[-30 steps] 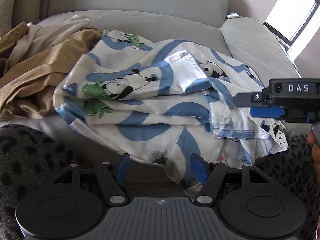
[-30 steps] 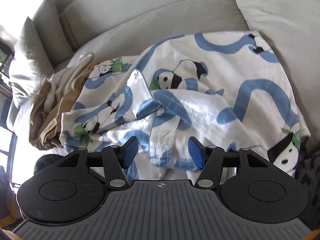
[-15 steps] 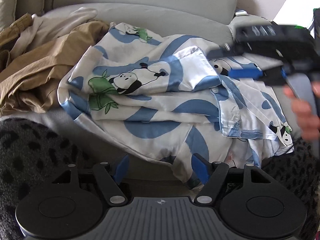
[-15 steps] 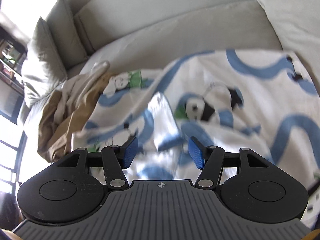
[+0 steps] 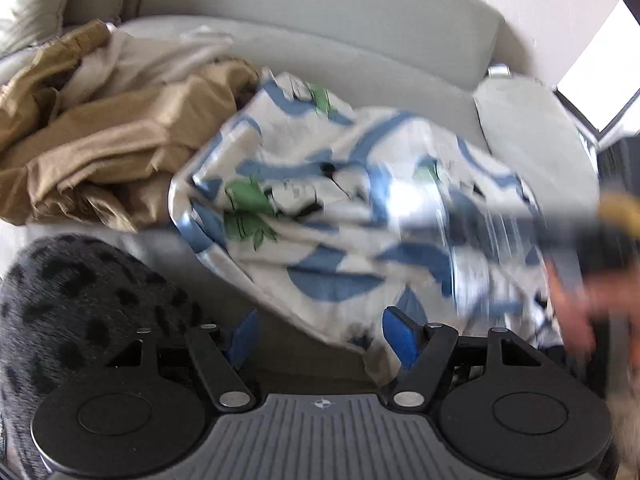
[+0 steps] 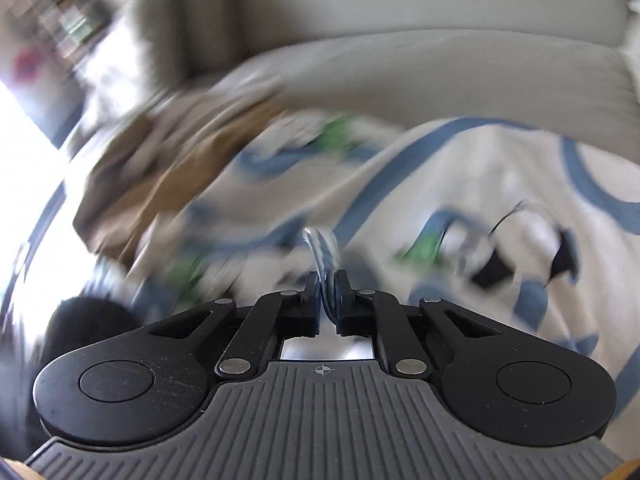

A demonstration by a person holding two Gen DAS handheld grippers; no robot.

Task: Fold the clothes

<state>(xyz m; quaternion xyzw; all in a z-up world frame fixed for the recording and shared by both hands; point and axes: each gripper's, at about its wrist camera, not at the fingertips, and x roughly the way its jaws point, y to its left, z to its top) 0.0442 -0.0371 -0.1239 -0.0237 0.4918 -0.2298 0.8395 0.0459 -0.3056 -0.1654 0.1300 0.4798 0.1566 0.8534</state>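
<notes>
**Grey sofa, laundry heaped on seat**

Grey sofa (image 5: pixel 360 40): carries all items; no containers in view. Panda-print garment (image 5: pixel 340 216), white with blue bands: crumpled at mid-seat, one corner hanging over the front edge. Tan clothes (image 5: pixel 112 152): piled just beside it. Spotted dark throw (image 5: pixel 72 292): at the near edge. Left gripper (image 5: pixel 320 332): fingers spread, holding nothing. Right gripper (image 6: pixel 329 292): clamped on a garment fold; views blurred.
</notes>
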